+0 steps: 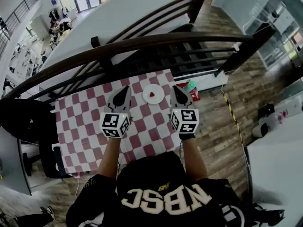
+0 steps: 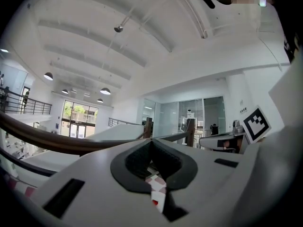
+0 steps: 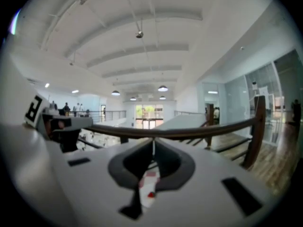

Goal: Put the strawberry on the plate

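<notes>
Nearest: black jersey (image 1: 163,200) of the person, forearms out over the checked tablecloth (image 1: 85,136). Left gripper (image 1: 126,89): jaws pressed together, empty. Right gripper (image 1: 174,87): jaws pressed together, empty. Strawberry (image 1: 152,94): on the white plate (image 1: 160,99), near the tablecloth's far edge, between both jaw tips; neither gripper clearly nearer. Long axis too small to tell. Placement judged done.

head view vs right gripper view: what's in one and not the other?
Head view only: the white plate with the strawberry on it, and the person's arms. Right gripper view only: ceiling lamps, and the right tongs seen along their jaws, closed together with nothing between. Both: the wooden railing, the left tongs and the checked cloth, only a sliver with an unidentifiable red speck in the gripper view.
</notes>
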A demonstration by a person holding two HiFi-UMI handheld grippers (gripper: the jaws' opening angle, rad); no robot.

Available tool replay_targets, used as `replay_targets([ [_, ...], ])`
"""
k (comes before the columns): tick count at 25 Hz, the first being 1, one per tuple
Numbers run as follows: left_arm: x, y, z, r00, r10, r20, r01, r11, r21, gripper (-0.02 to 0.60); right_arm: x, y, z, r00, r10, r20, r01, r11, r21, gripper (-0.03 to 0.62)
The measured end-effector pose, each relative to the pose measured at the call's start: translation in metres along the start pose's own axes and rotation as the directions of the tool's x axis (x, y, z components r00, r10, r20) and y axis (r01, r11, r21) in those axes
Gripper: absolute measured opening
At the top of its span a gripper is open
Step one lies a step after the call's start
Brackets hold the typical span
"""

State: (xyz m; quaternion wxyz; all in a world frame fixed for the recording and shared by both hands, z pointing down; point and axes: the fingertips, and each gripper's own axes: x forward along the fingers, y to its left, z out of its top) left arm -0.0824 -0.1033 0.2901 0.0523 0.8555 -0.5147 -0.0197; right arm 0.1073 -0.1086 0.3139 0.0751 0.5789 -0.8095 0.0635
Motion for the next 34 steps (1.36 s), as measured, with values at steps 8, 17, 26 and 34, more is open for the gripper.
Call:
replay_targets([
  [8, -0.012, -0.011, 0.003, 0.996, 0.087, 0.020, -0.087, 0.996, 0.022, 0.012, -0.018, 0.027, 0.010, 0.999, -0.030, 0.021, 0.030, 0.999, 0.031, 0.018],
  [17, -0.020, -0.025, -0.012, 0.998, 0.063, 0.001, -0.063, 0.998, 0.004, 0.012, -0.021, 0.051, -0.014, 1.000, -0.014, -0.028, 0.013, 1.000, -0.013, 0.018],
  [26, -0.025, -0.041, -0.026, 0.999, 0.047, -0.006, -0.047, 0.999, -0.009, 0.012, -0.026, 0.067, -0.016, 1.000, -0.002, -0.008, 0.001, 0.998, -0.055, 0.018],
  [34, -0.026, -0.045, -0.032, 0.999, 0.048, -0.004, -0.048, 0.999, -0.013, 0.012, -0.026, 0.074, -0.017, 1.000, -0.002, 0.002, 0.002, 0.998, -0.070, 0.018],
])
